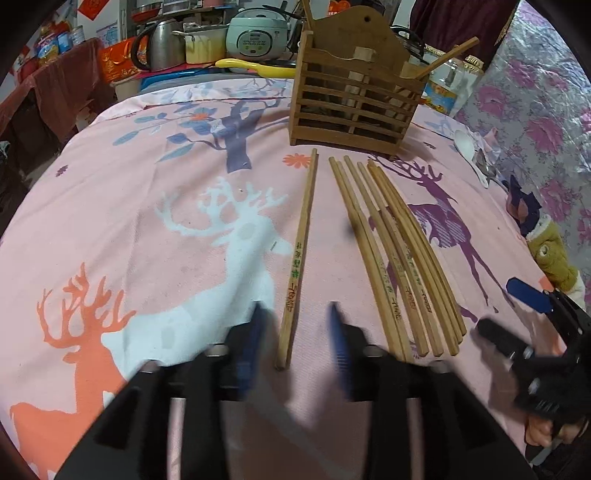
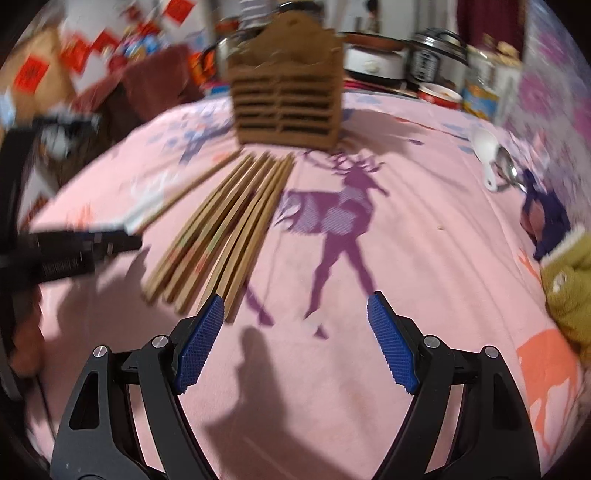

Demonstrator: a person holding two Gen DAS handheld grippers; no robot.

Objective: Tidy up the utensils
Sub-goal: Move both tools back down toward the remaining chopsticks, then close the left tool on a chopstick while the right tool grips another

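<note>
A single wooden chopstick (image 1: 300, 258) lies on the pink deer-print cloth, apart from a bundle of several chopsticks (image 1: 395, 258) to its right. My left gripper (image 1: 297, 332) is open, its blurred blue pads either side of the single chopstick's near end. A slatted wooden utensil holder (image 1: 354, 107) stands at the back with one chopstick leaning in it. My right gripper (image 2: 295, 332) is open and empty, right of the bundle (image 2: 225, 229). The holder (image 2: 286, 96) shows blurred ahead. A white spoon (image 2: 487, 155) and a metal spoon (image 2: 508, 168) lie at the right.
A stuffed toy (image 2: 569, 288) sits at the cloth's right edge. A rice cooker (image 1: 256, 35), kettle (image 1: 160, 46), pots and jars crowd the back. The right gripper appears in the left wrist view (image 1: 532, 339); the left gripper appears in the right wrist view (image 2: 74, 247).
</note>
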